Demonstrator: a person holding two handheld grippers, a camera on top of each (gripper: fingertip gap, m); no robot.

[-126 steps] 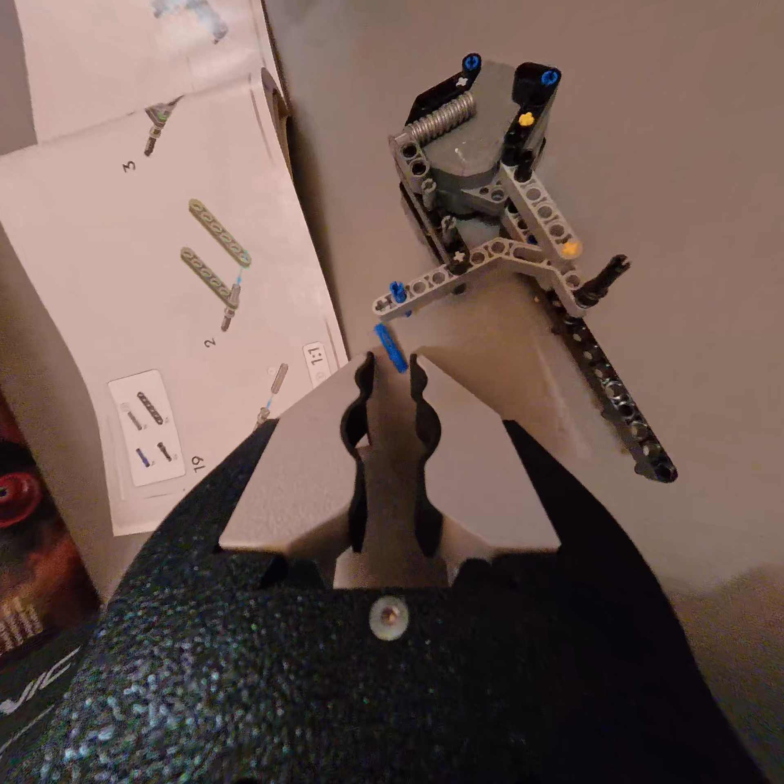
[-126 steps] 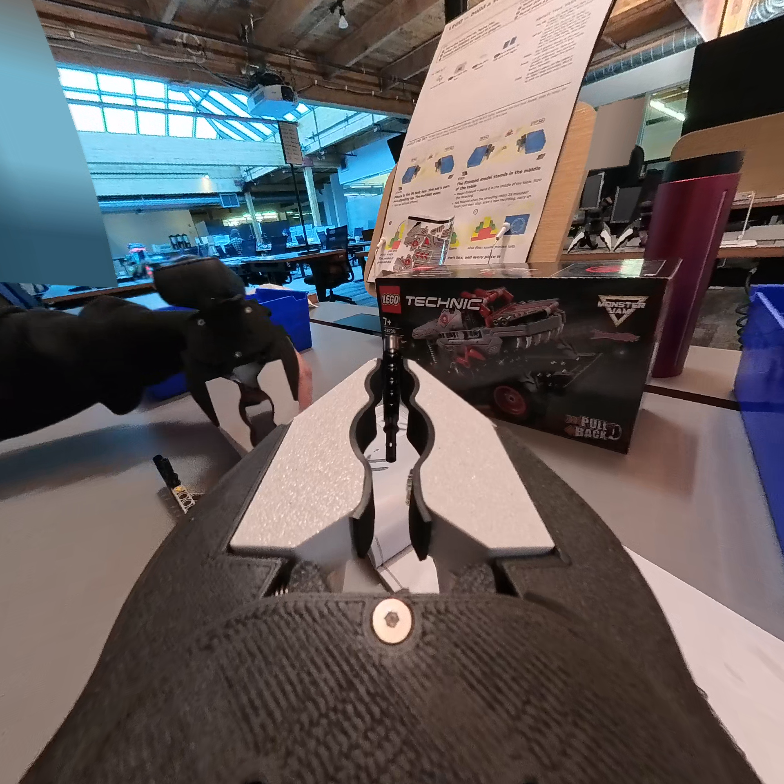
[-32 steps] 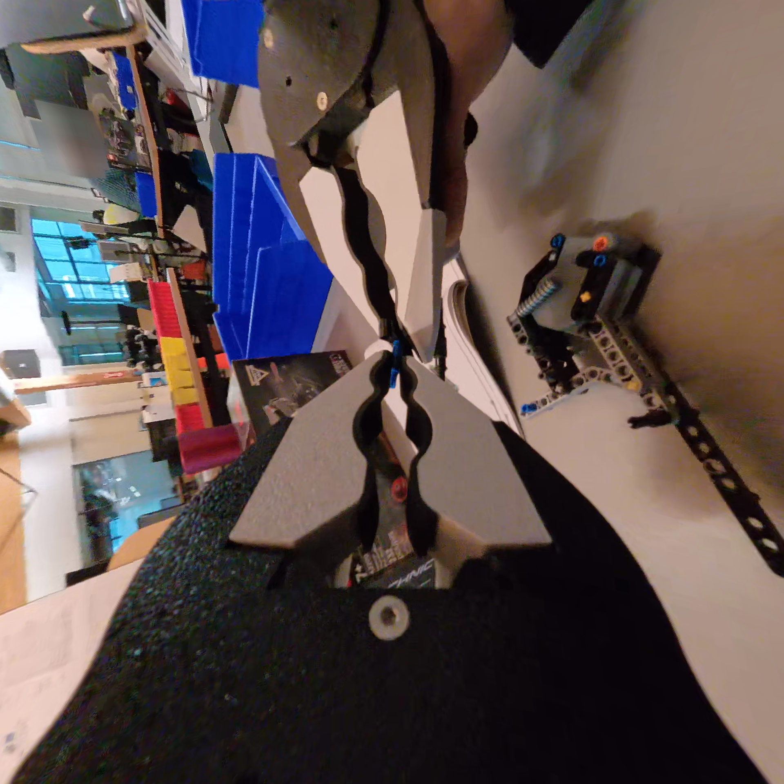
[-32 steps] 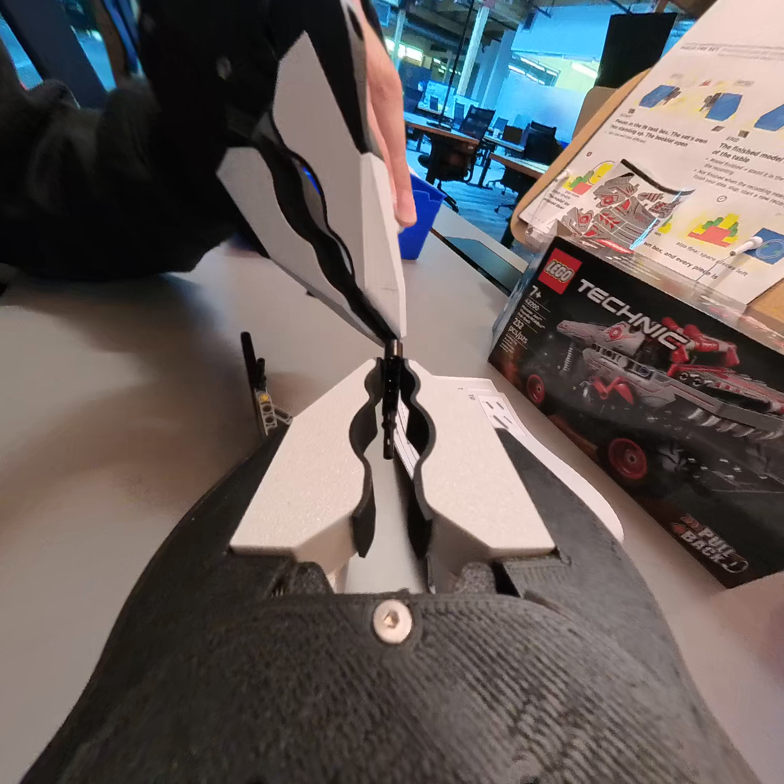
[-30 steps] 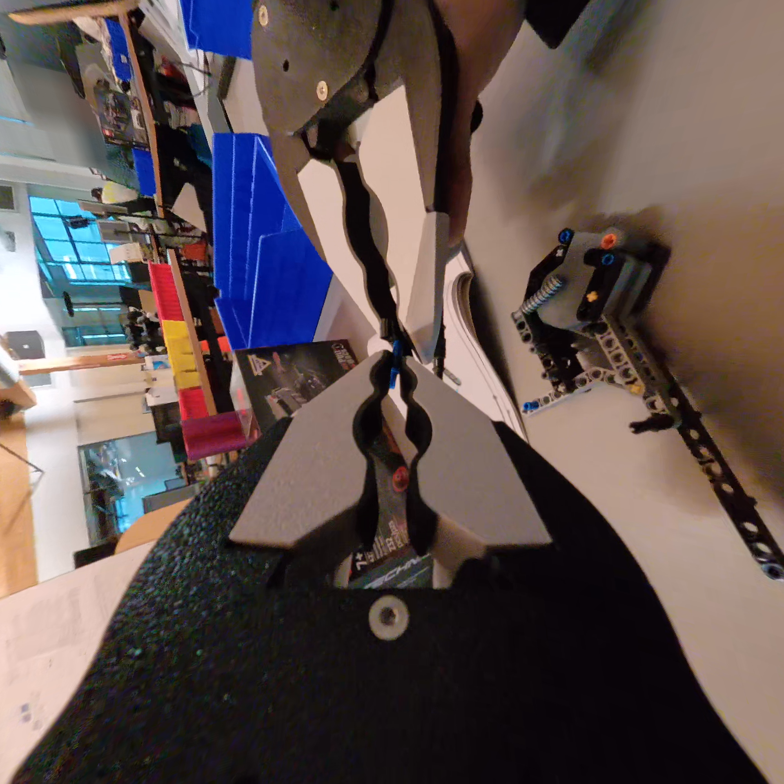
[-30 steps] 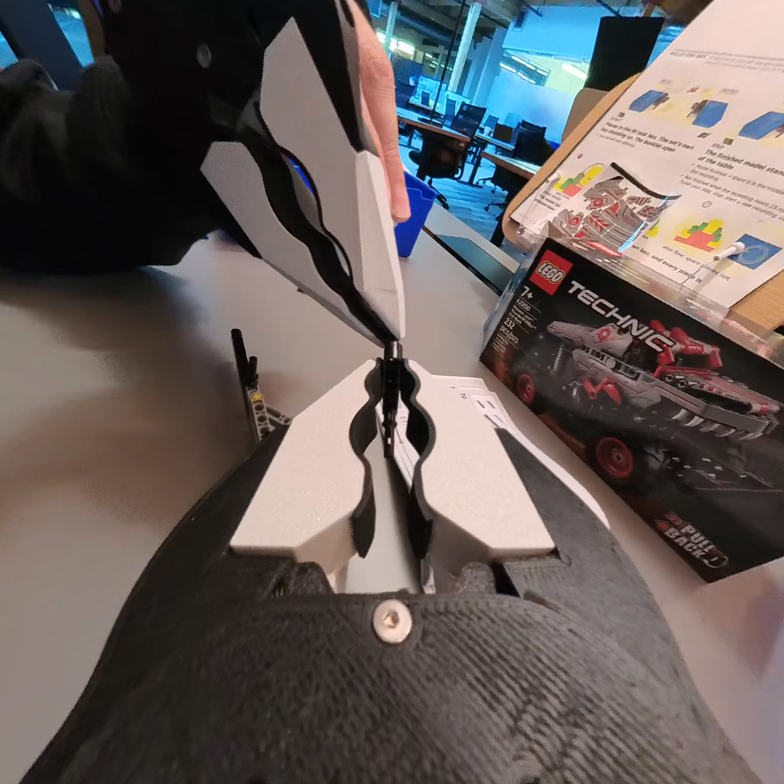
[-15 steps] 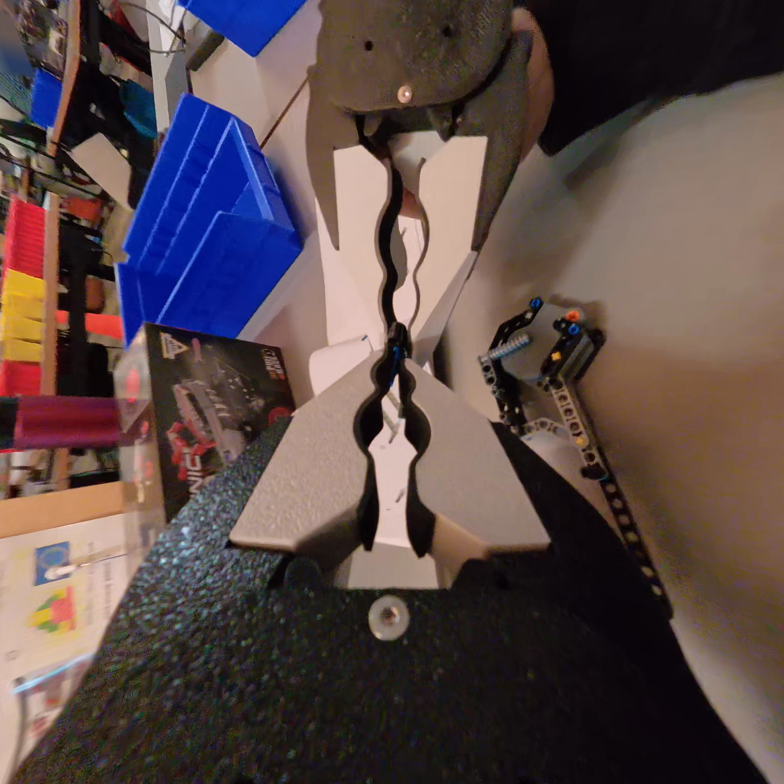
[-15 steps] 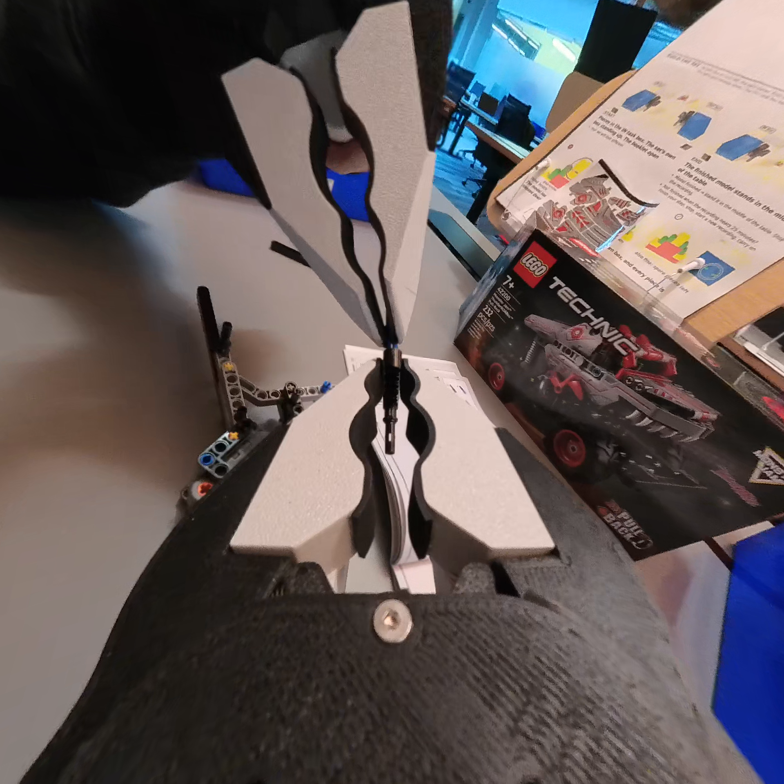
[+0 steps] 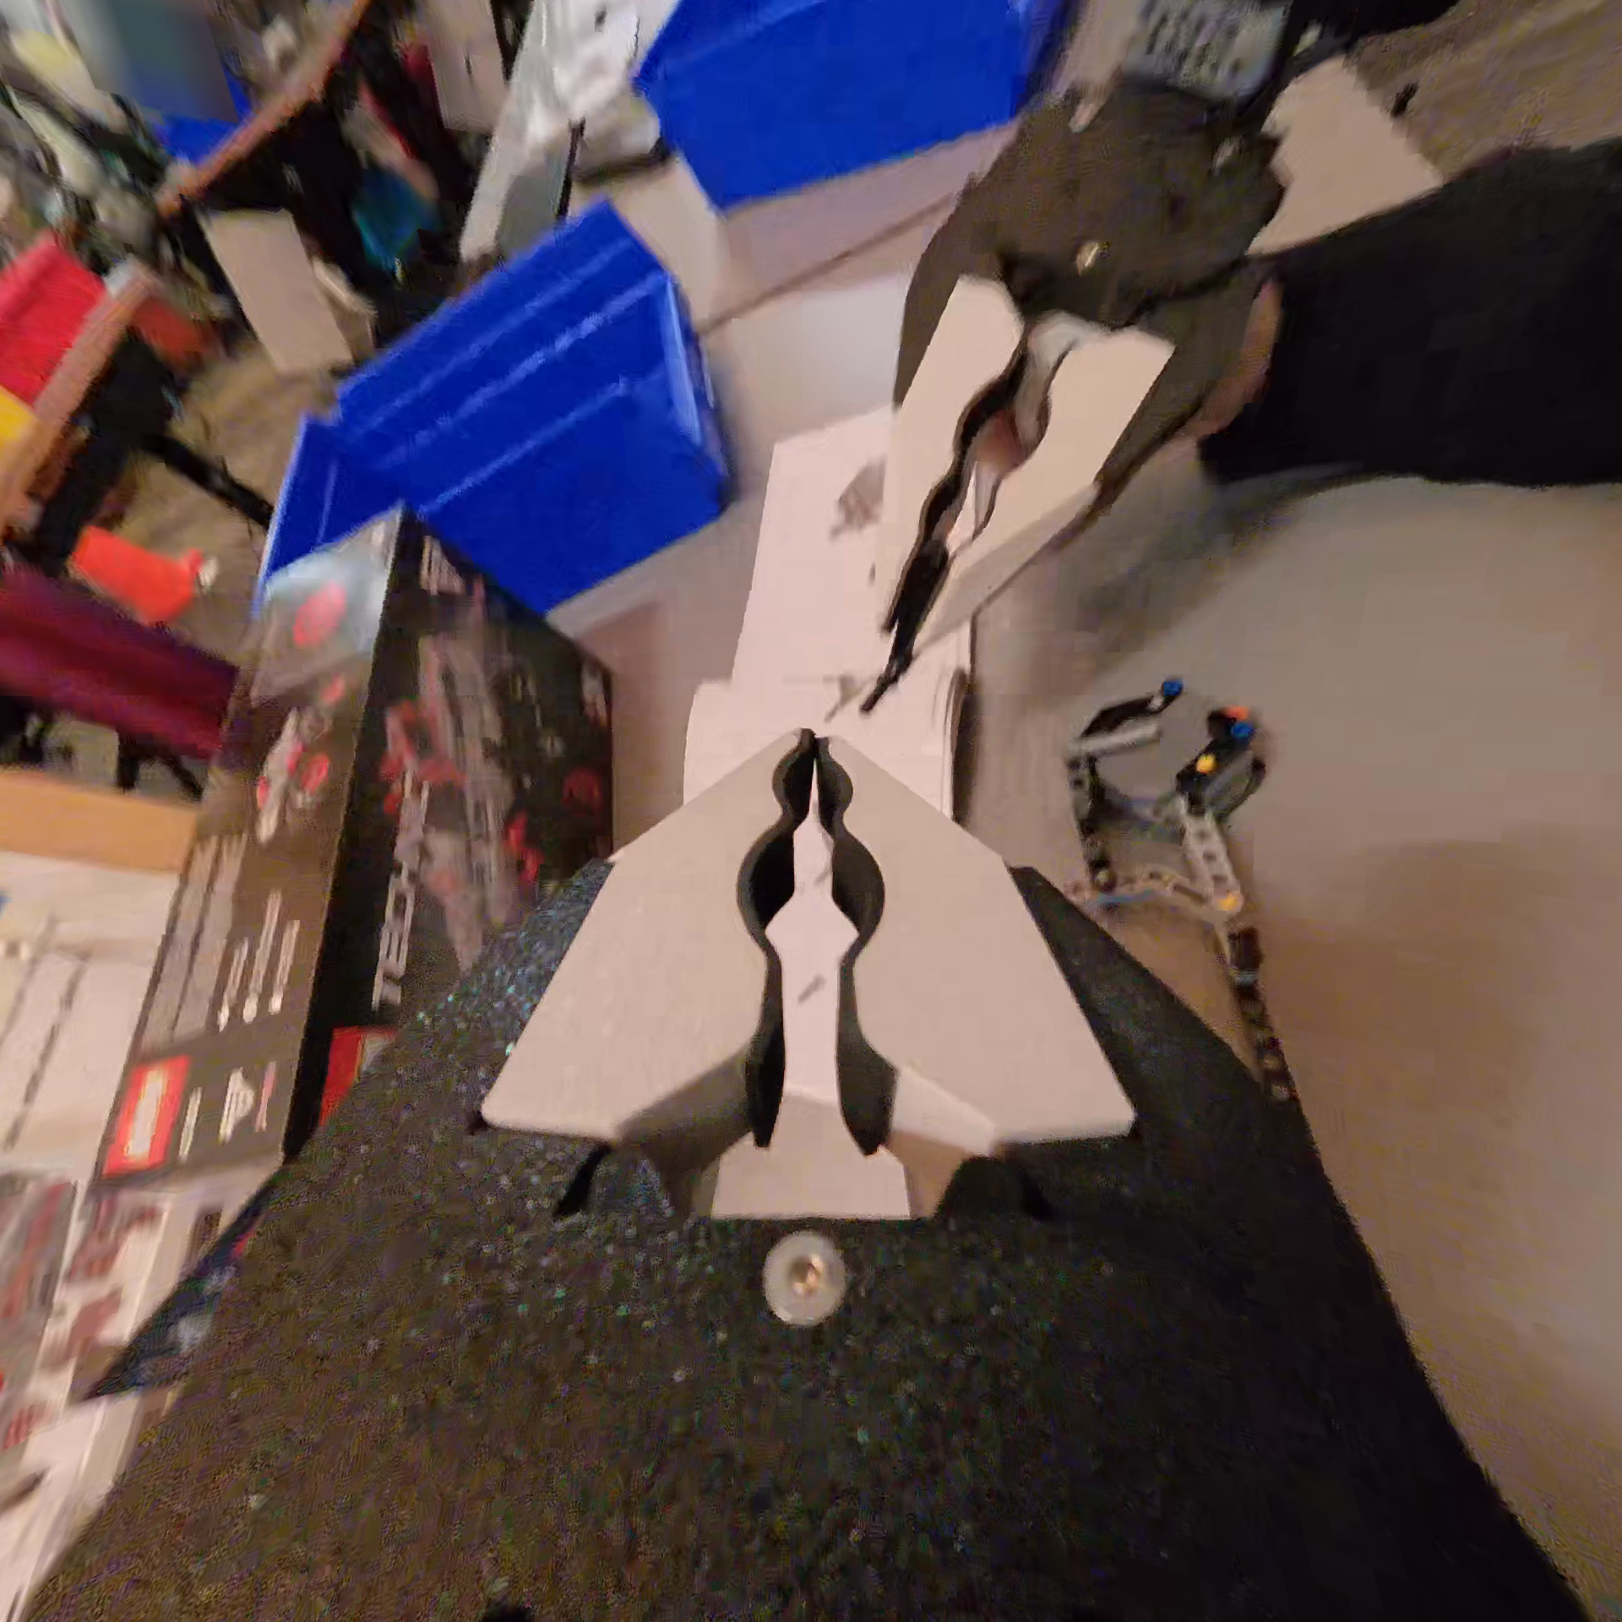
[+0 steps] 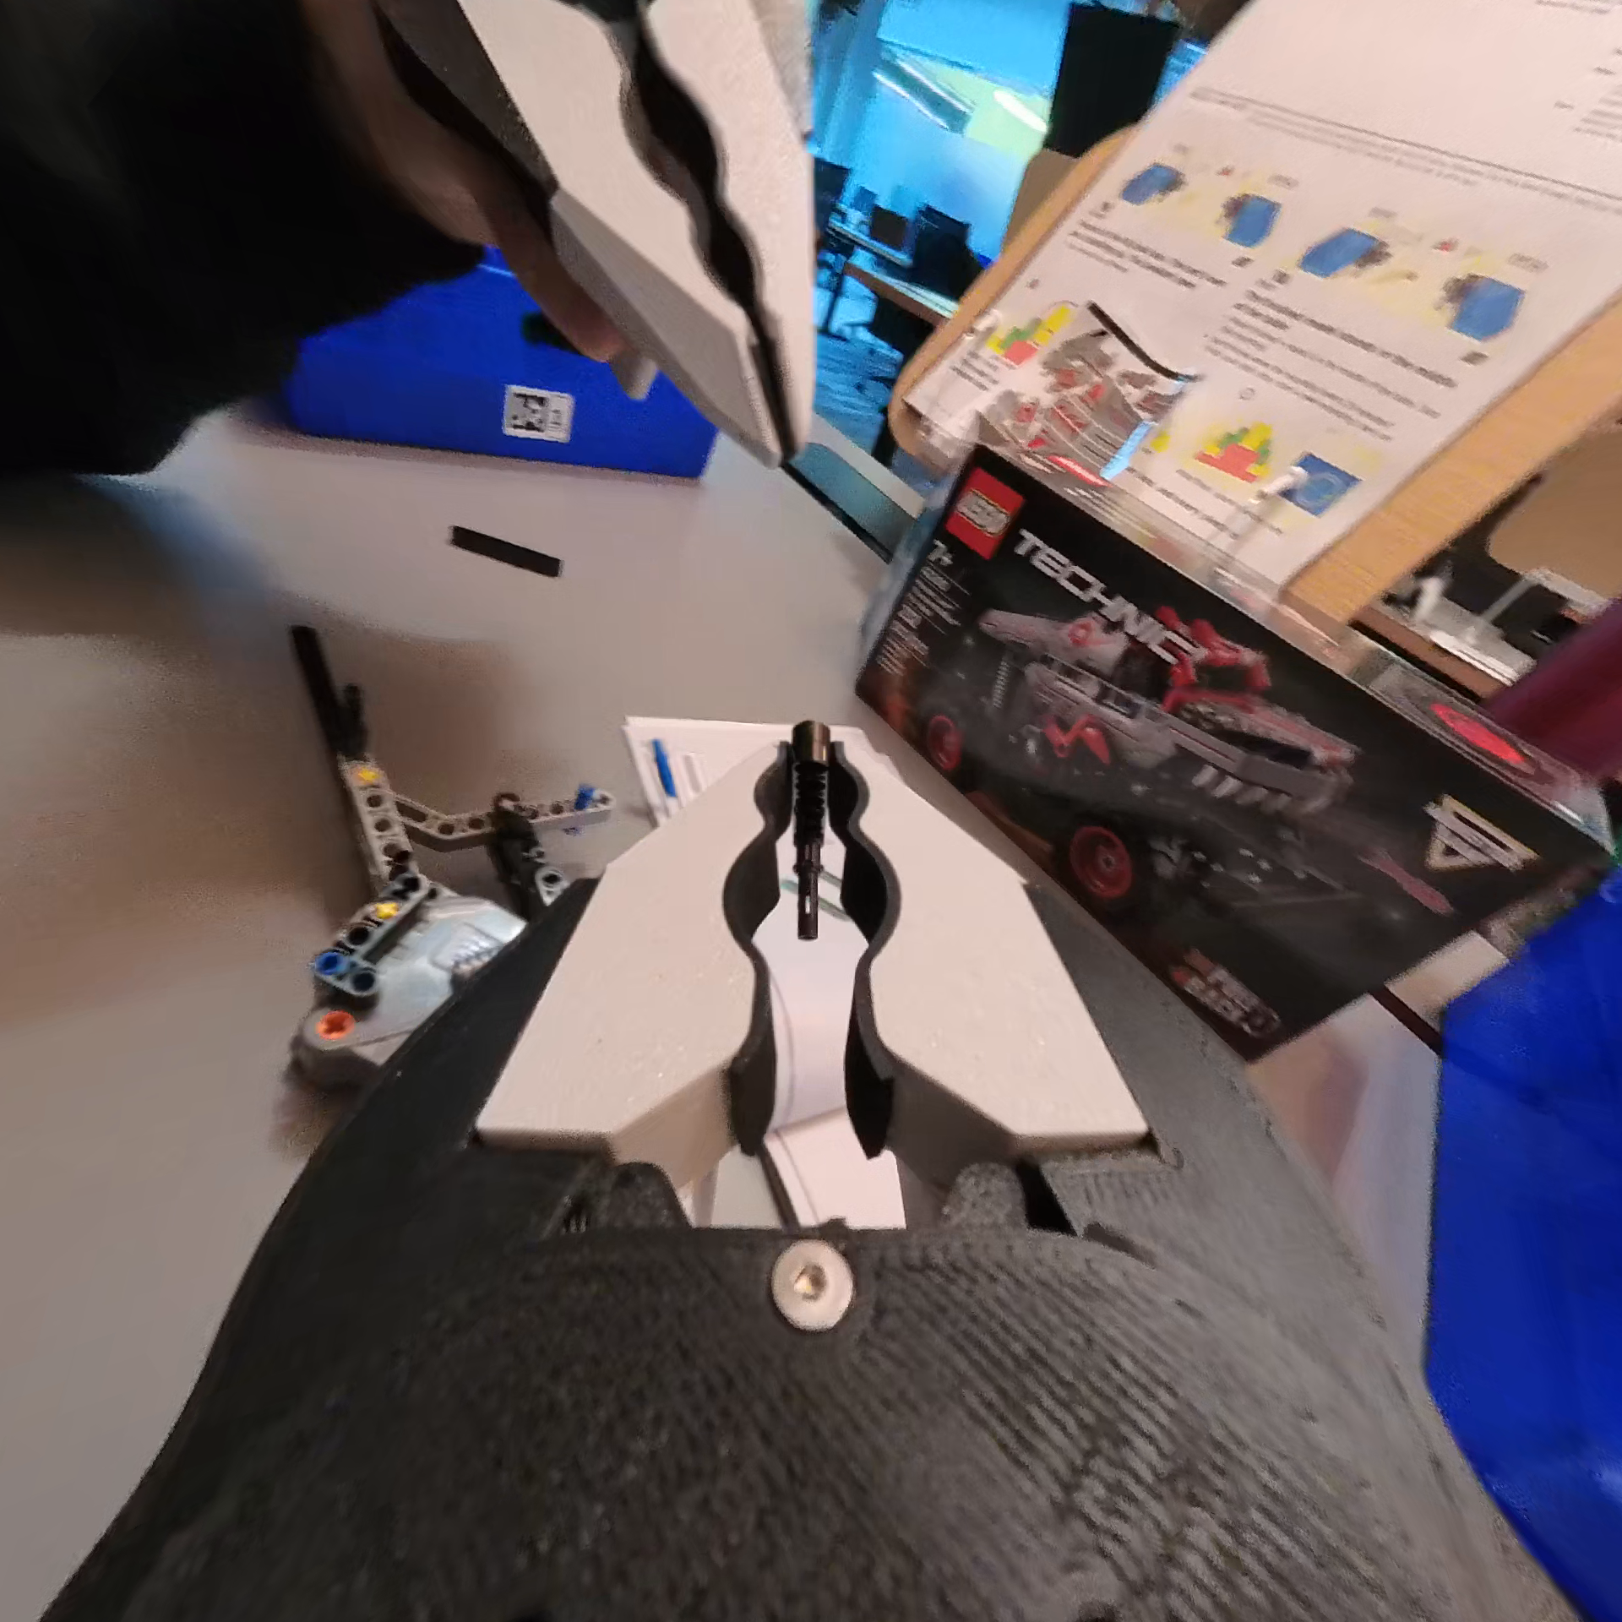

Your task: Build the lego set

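My right gripper [image 10: 812,755] is shut on a thin black ribbed axle piece [image 10: 807,843] that stands upright between its jaws, with a collar end sticking out past the tips. It also shows in the left wrist view [image 9: 886,667], the black piece poking from its tips. My left gripper [image 9: 812,746] has its jaws closed tip to tip with nothing visible between them. It hangs above and apart from the right one [image 10: 772,439]. The partly built grey and black model [image 10: 421,886] lies on the table to the left, also in the left wrist view [image 9: 1167,807].
The open instruction booklet [image 10: 702,746] lies under the grippers, with a small blue mark on its page. The black set box [image 10: 1229,790] stands to the right, an instruction board [image 10: 1316,219] behind it. Blue bins stand behind [image 10: 491,386] and at right [image 10: 1545,1141].
The two grippers, tip to tip before, have pulled apart; the left has lifted away. The blue pin no longer shows in the left jaws. The right still holds the black piece.
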